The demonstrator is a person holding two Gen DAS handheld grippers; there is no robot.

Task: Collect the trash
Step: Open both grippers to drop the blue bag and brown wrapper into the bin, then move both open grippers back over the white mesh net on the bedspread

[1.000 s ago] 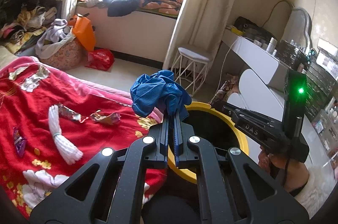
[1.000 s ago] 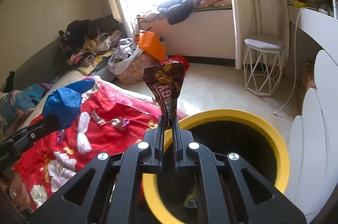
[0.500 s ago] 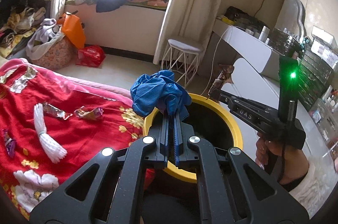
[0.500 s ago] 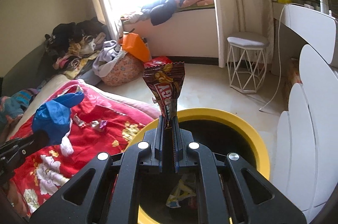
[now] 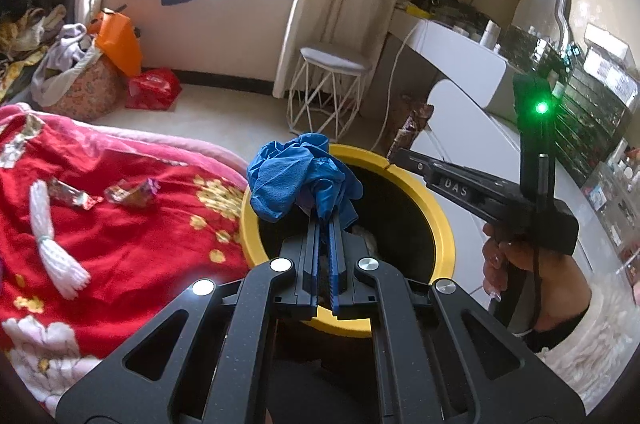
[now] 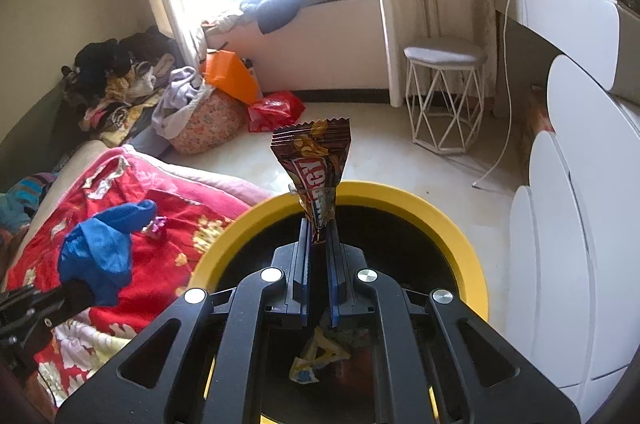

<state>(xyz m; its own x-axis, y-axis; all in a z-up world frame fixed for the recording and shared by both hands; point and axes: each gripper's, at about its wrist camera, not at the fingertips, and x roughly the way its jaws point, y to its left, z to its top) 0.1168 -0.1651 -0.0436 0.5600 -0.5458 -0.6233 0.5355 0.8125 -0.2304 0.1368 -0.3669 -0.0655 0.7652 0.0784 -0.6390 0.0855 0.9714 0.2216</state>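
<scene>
My left gripper (image 5: 325, 218) is shut on a crumpled blue glove (image 5: 298, 180), which hangs over the near rim of a yellow-rimmed bin (image 5: 442, 220). In the right wrist view my right gripper (image 6: 318, 230) is shut on a brown snack wrapper (image 6: 316, 160) that stands upright above the same bin (image 6: 460, 236). Scraps of trash (image 6: 320, 360) lie at the bin's bottom. From the left wrist view, the right gripper (image 5: 394, 154) reaches over the bin's far rim with the wrapper (image 5: 414, 126). From the right, the glove (image 6: 104, 248) shows at the left.
A bed with a red flowered blanket (image 5: 120, 232) lies left of the bin, with foil wrappers (image 5: 132, 192) and a white tassel (image 5: 52, 236) on it. A wire stool (image 5: 332, 96), white drawers (image 6: 568, 244), a dressing table (image 5: 460, 60) and piled clothes (image 6: 120, 84) surround the floor.
Both grippers have moved forward and down toward the bin, which now looks larger and fills more of each view. Glove and wrapper stay gripped.
</scene>
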